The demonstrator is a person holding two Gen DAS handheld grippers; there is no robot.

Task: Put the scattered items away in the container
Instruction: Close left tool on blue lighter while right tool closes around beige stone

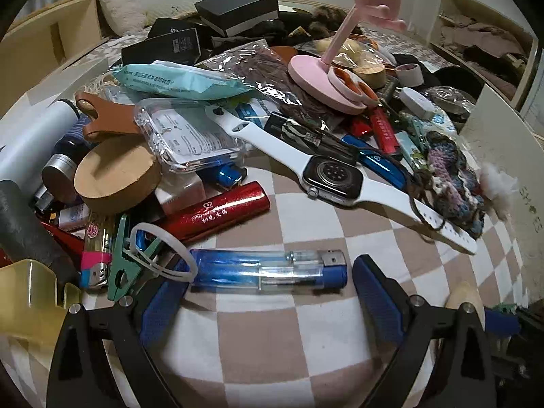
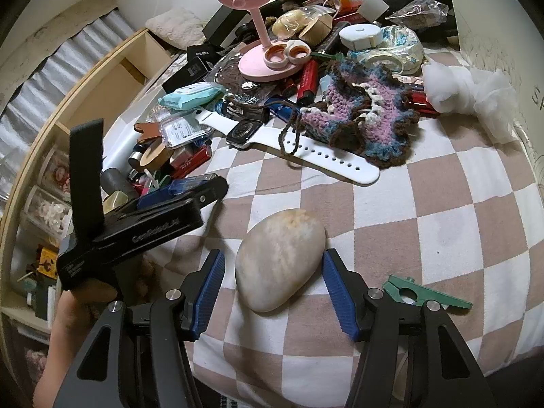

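A checked brown-and-white bedspread [image 2: 442, 204] fills the scene, clutter heaped along its far side and a white box [image 2: 493, 34], likely your container, standing at the far right. Your left gripper [image 1: 268, 285] stands open and empty around a clear blue lighter [image 1: 268, 270], whose long axis runs across from pad to pad, so closing would pinch it end to end. A loop of white cable tie [image 1: 163, 255] crowds the left finger. Your right gripper [image 2: 273, 285] is also open, holding nothing, with a pale smooth stone [image 2: 278, 258] between its pads, long axis tilted up to the right, neither pad touching. A green clip [image 2: 425, 294] lies just right of it. Open cloth lies between both hands and the box.
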